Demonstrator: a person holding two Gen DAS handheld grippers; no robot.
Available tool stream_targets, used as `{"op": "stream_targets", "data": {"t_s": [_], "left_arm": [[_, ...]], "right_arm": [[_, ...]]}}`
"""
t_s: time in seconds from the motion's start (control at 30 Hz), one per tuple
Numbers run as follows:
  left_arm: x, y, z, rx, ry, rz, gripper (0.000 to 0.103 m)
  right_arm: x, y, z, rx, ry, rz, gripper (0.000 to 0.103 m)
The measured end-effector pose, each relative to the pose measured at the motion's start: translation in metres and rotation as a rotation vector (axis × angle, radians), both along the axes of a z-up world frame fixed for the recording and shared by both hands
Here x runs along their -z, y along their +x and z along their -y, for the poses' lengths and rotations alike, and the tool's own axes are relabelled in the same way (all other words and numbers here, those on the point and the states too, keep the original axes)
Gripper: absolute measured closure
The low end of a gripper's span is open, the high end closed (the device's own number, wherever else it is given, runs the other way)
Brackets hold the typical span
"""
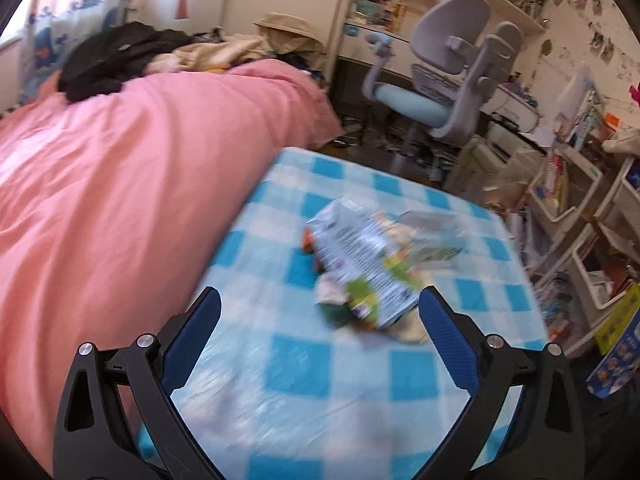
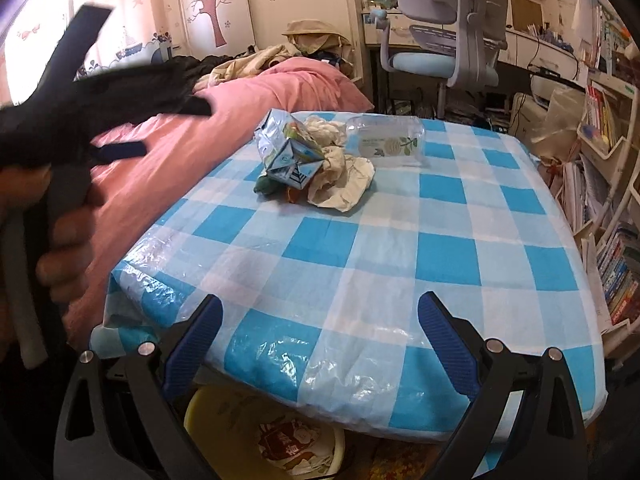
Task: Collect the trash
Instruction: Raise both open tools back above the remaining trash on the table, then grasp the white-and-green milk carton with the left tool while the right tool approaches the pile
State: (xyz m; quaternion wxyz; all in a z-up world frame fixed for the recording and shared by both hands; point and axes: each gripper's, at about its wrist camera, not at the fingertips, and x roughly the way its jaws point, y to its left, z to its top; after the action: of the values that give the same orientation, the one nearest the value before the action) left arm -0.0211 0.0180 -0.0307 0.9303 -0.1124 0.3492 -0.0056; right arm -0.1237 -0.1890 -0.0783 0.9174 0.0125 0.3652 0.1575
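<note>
A pile of trash lies on the blue-and-white checked tablecloth (image 2: 400,248). It holds a crushed light-blue carton (image 2: 288,152), crumpled paper (image 2: 340,180) and a flattened clear plastic bottle (image 2: 386,140). In the left wrist view the carton (image 1: 360,256) sits blurred just ahead of my left gripper (image 1: 320,308), which is open with the pile's near end between its fingertips. My right gripper (image 2: 320,306) is open and empty over the table's near edge. A hand holds the left gripper (image 2: 150,59) at the left of the right wrist view. A yellow bin (image 2: 200,420) stands under the table.
A bed with a pink duvet (image 1: 120,180) runs along the table's left side, with clothes heaped at its far end. A grey and blue desk chair (image 2: 448,48) stands behind the table. Shelves of books (image 2: 616,240) line the right.
</note>
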Motion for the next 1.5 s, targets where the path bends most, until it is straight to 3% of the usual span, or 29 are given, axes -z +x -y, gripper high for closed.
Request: {"op": "stream_targets", "data": {"t_s": [0.23,0.43,0.57,0.83,0.93,1.23,1.3,1.33,1.5], "left_arm": [[0.013,0.072,0.03,0.034,-0.017,-0.078,0.008],[0.04,0.108,0.034,0.038,-0.014,-0.18,0.008],[0.051,0.107,0.016,0.062,-0.076,-0.234,0.011],[0.06,0.078,-0.028,0.103,-0.089,-0.283,0.028],[0.061,0.071,-0.043,0.089,-0.104,-0.274,0.028],[0.064,0.085,-0.037,0.069,0.002,-0.26,0.028],[0.067,0.088,-0.042,0.062,-0.027,-0.273,0.043],[0.071,0.091,-0.045,0.065,-0.045,-0.292,0.06],[0.069,0.091,-0.041,0.111,-0.054,-0.293,0.064]], "right_arm": [[0.005,0.003,0.002,0.003,-0.007,-0.022,0.009],[0.007,0.01,0.005,0.013,0.008,-0.036,0.009],[0.004,0.011,0.004,0.007,0.027,-0.031,0.009],[0.002,0.008,0.008,0.02,0.054,-0.027,0.009],[0.002,0.008,0.006,0.019,0.058,-0.03,0.009],[0.005,0.008,0.003,0.006,0.05,-0.036,0.009],[0.005,0.009,0.002,-0.001,0.05,-0.037,0.009],[0.006,0.01,-0.001,-0.009,0.049,-0.037,0.009],[0.004,0.014,-0.016,-0.054,0.044,-0.033,0.009]]}}
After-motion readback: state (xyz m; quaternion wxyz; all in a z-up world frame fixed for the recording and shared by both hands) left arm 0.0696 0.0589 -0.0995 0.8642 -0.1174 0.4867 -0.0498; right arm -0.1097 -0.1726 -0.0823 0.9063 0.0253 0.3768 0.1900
